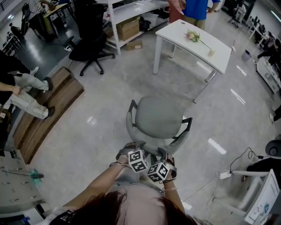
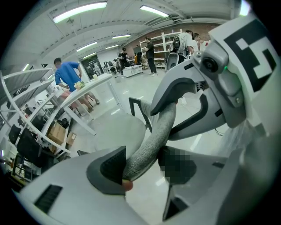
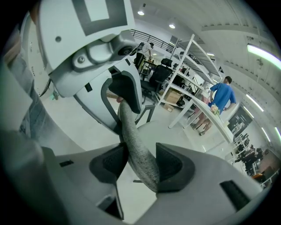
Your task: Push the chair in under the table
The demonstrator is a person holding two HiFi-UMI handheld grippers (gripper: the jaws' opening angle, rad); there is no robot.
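From where I stand, the grey chair (image 1: 158,116) sits out on the open floor (image 1: 109,88), well apart from the white table (image 1: 193,44), with its seat facing the table and its back toward the person holding the tools. Both tools are on the top of the backrest, side by side. The left gripper (image 2: 145,169) is pinched onto the padded backrest rim (image 2: 158,132), and the right gripper (image 3: 142,165) is clamped on the same rim just beside it, so the fabric edge fills the gap between each pair of jaws. That rim looks soft on the surface with a stiff frame under it, so I'd expect it to take a push without slipping. The chair's base is hidden under the seat. If it has castors, it should roll lightly over this glossy floor, and it may swivel if the push is uneven. A hold at the top centre seems a fair choice for steering. A flower (image 1: 193,36) lies on the table, and a person in a blue shirt (image 1: 196,9) stands at its far side.
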